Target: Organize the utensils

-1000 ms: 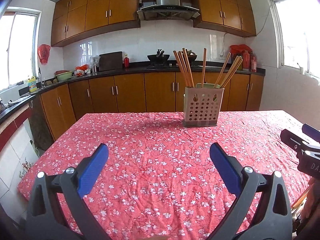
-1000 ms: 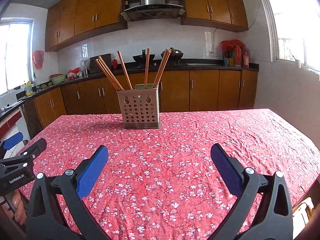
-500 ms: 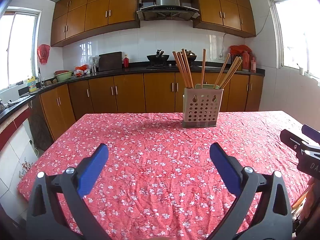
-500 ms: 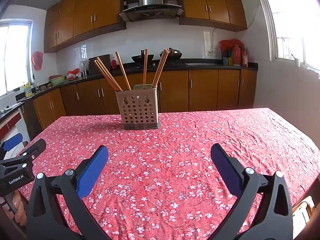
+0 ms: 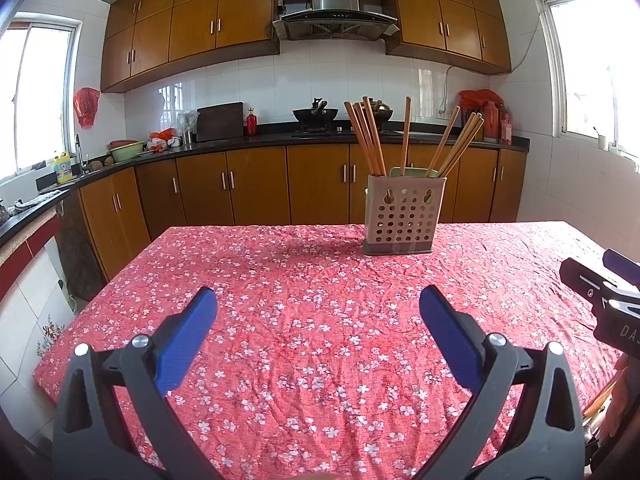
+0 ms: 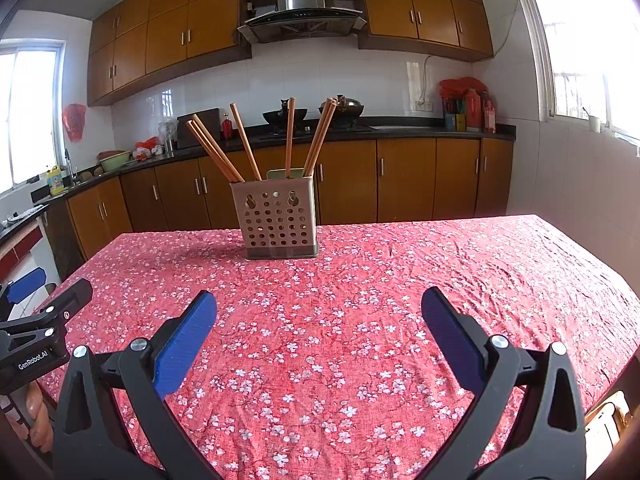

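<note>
- Both claws are held wide open and empty: the left claw (image 5: 318,304) and the right claw (image 6: 319,305) are poised above the near part of the tabletop (image 5: 304,312).
- Chopsticks (image 5: 374,138) are seen standing upright, fanned out, in the perforated holder (image 5: 404,218) near the far edge.
- No loose utensil is seen on the red flowered cloth, so the sorting is judged finished or nearly so.
- Nothing further to be gathered can be made out.

Wooden kitchen cabinets (image 5: 256,192), white tiled wall (image 5: 304,80), range hood (image 5: 336,20), bright side windows (image 6: 584,40)
</note>
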Demonstrator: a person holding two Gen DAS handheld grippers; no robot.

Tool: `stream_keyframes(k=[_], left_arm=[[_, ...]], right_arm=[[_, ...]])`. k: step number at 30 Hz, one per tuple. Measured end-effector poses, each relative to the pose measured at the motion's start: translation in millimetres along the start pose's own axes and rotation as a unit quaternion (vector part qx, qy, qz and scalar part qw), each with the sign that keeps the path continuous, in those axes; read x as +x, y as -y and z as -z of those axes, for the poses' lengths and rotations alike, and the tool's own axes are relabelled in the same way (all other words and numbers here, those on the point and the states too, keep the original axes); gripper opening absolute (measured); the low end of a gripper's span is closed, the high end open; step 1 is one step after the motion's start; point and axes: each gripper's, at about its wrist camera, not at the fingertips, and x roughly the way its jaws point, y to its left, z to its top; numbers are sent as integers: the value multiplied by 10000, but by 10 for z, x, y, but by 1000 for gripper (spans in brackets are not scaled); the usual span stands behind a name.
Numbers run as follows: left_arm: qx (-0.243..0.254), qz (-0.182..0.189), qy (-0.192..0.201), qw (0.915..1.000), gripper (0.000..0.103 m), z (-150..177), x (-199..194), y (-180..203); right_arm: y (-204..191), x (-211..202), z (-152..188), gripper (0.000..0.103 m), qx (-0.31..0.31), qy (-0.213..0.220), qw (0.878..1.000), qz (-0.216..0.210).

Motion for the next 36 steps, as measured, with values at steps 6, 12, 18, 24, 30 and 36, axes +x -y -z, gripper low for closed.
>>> stream_keyframes(k=[6,12,18,24,30,36], left_arm=[[0,6,-2,10000,99,2,5,7],[2,12,-7,10000,99,2,9,12],[3,12,-10,10000,99,0,11,12],[0,13,-13,10000,99,0,9,8],[-16,21,-20,10000,99,12,14,16],[-13,24,-13,10000,99,21,21,33]], right_arm=[[0,0,-1,101,-1,-1,10000,-1],[2,-4,-3,101,8,-1,10000,2],[0,2,6,101,24,-1,10000,6],[-1,2,6,101,27,-3,10000,8],[-1,0,5,101,26,-4,10000,7],[-2,2,4,101,28,-4,10000,6]])
